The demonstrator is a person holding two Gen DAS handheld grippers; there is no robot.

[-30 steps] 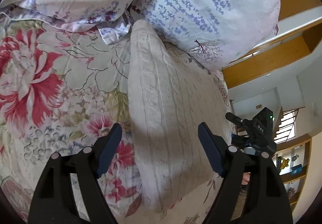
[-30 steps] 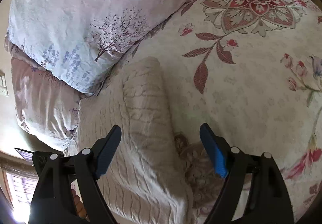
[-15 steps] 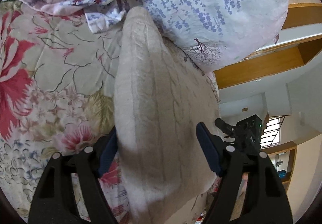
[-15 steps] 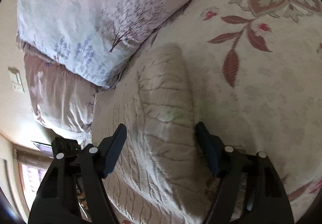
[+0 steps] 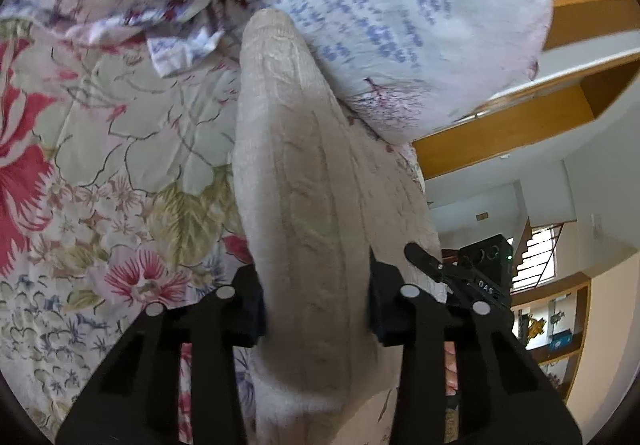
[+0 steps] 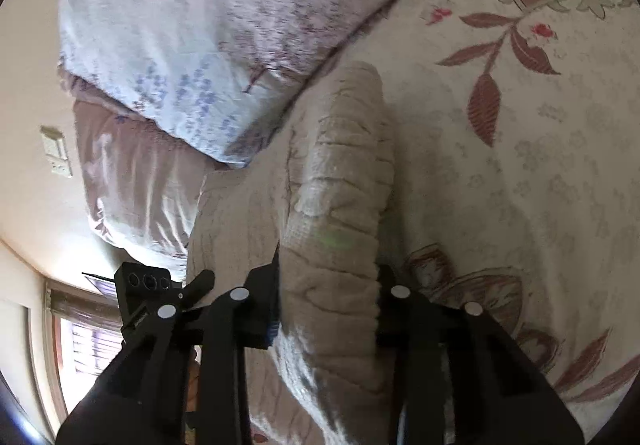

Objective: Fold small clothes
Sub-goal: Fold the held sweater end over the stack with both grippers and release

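Floral bedspread (image 5: 120, 149) under it, the cream knit (image 5: 304, 205) sits pinched in both left claw (image 5: 316, 309) and right claw (image 6: 328, 305), which should lift evenly, clear of the pillow (image 5: 400, 25).

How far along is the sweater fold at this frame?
Early. Done: both grippers have a grip, the left gripper and right gripper each shut on a raised ridge of the cream knit sweater. In hand: the pinched fabric stands up off the floral bedspread. Left: no folded-over layer or flattened result shows.
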